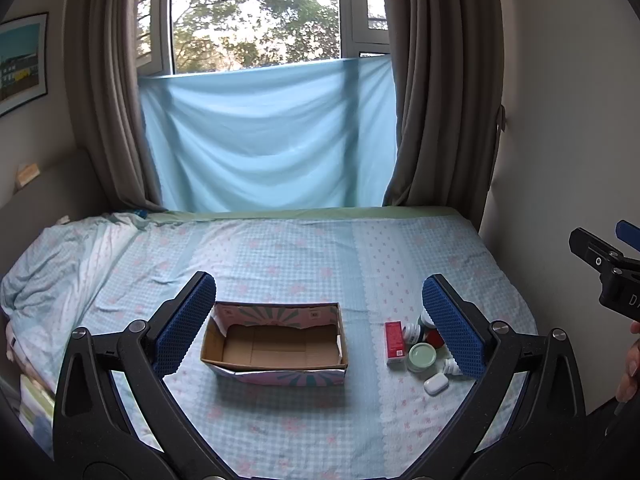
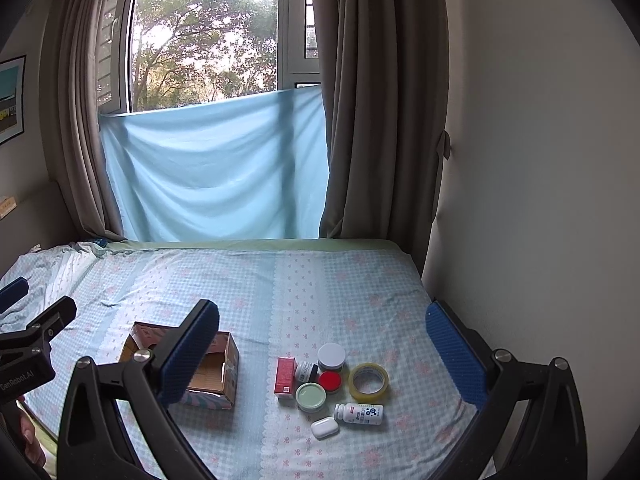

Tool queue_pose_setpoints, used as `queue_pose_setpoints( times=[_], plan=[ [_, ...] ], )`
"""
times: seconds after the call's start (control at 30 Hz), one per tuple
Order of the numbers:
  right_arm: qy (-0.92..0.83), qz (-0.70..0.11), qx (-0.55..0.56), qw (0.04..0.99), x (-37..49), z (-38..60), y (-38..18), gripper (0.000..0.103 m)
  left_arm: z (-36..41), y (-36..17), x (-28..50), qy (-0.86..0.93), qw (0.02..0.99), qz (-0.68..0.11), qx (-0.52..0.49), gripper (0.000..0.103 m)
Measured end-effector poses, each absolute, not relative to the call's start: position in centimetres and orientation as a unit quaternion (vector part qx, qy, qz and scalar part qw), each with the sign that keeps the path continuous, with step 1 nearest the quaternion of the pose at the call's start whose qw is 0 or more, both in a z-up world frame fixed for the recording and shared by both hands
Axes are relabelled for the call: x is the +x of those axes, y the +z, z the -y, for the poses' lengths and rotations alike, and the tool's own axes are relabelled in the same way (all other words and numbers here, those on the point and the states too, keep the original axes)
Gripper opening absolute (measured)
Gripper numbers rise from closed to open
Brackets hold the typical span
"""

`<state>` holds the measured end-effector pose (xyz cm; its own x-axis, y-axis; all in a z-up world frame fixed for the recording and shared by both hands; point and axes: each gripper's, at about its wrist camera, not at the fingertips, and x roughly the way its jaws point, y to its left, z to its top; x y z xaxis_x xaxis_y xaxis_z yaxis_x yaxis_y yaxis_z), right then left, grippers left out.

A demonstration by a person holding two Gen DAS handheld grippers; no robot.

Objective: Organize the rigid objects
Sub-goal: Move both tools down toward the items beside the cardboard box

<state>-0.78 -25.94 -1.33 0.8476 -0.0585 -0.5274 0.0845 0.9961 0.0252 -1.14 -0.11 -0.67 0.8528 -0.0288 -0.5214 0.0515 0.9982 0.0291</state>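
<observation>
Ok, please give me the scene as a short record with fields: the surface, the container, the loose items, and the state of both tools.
surface: bed with checked sheet
container: open cardboard box, nothing inside
loose items: red carton, green-lid jar, red-lid jar, white-lid jar, tape roll, white bottle lying down, white earbud case
items position: grouped right of box
left tool: open, holds nothing
right tool: open, holds nothing

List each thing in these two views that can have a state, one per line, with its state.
cardboard box: open, empty.
left gripper: open, holding nothing.
right gripper: open, holding nothing.
white pill bottle: lying on its side, capped.
red box: closed.
green-lidded jar: upright, lid on.
earbud case: shut.
curtains: drawn apart.
</observation>
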Motion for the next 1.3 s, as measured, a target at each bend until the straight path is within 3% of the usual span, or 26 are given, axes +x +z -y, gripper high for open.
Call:
queue_pose_setpoints(
  times=[0.7, 1.03, 1.3],
  plan=[
    [-0.035, -0.292, 0.025, 0.955, 0.3, 27.3, -2.4, 0.103, 1.8, -2.1, 2.0, -0.038, 0.950, -0.310, 0.010, 0.103],
    [-0.054, -0.347, 0.029, 0.936, 4.3, 32.1, -9.7, 0.103, 6.9, -11.1, 9.2, -0.064, 0.909, -0.411, 0.013, 0.103],
    [-0.061, -0.394, 0.027, 0.917, 8.9, 35.5, -20.1, 0.103, 11.1, -21.7, 16.4, -0.073, 0.867, -0.493, 0.013, 0.103]
  ],
)
